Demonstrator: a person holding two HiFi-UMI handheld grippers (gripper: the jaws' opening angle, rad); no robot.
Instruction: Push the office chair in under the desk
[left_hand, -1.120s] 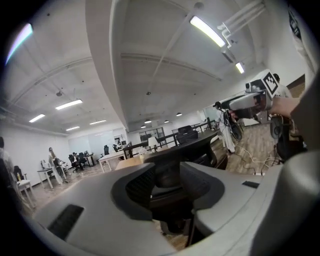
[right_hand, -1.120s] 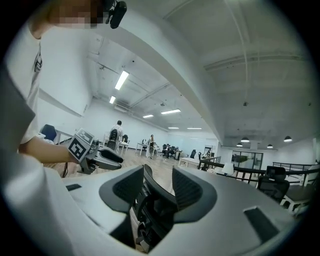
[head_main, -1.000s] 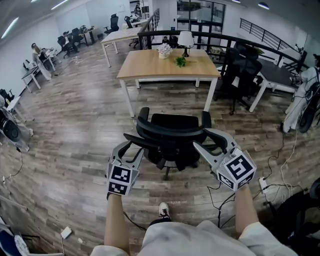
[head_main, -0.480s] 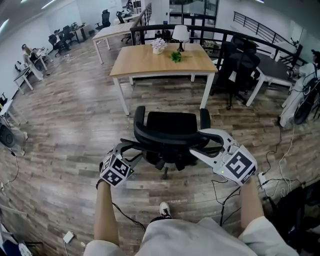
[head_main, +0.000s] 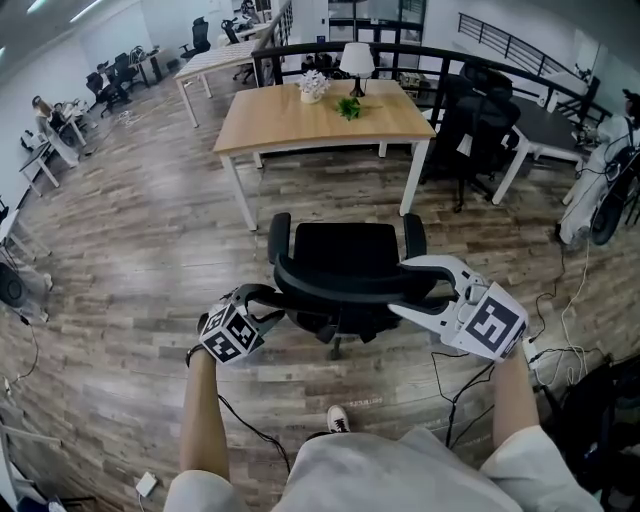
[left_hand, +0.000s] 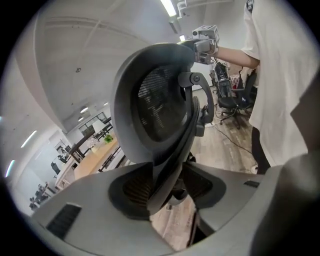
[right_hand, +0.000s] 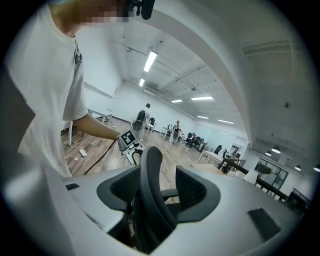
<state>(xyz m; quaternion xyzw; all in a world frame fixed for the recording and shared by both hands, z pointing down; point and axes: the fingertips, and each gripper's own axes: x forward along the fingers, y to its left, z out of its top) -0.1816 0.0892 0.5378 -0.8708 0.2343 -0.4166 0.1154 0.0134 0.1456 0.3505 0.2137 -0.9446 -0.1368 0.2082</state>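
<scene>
A black mesh office chair stands on the wood floor with its back toward me, facing the wooden desk beyond it. My left gripper is at the left edge of the backrest. In the left gripper view the backrest's frame runs between the jaws of the left gripper, with a gap on one side. My right gripper is at the backrest's right edge. Its jaws have just been opening. In the right gripper view the back's rim stands between the spread pads of the right gripper.
A lamp, a flower pot and a small plant sit on the desk. More black chairs and a white desk stand at the right. Cables lie on the floor at the right. Other desks and people are far back left.
My left gripper has dropped lower and rolled at the chair's left side. The right gripper has slid forward along the backrest's right edge. The desk appears a little nearer.
</scene>
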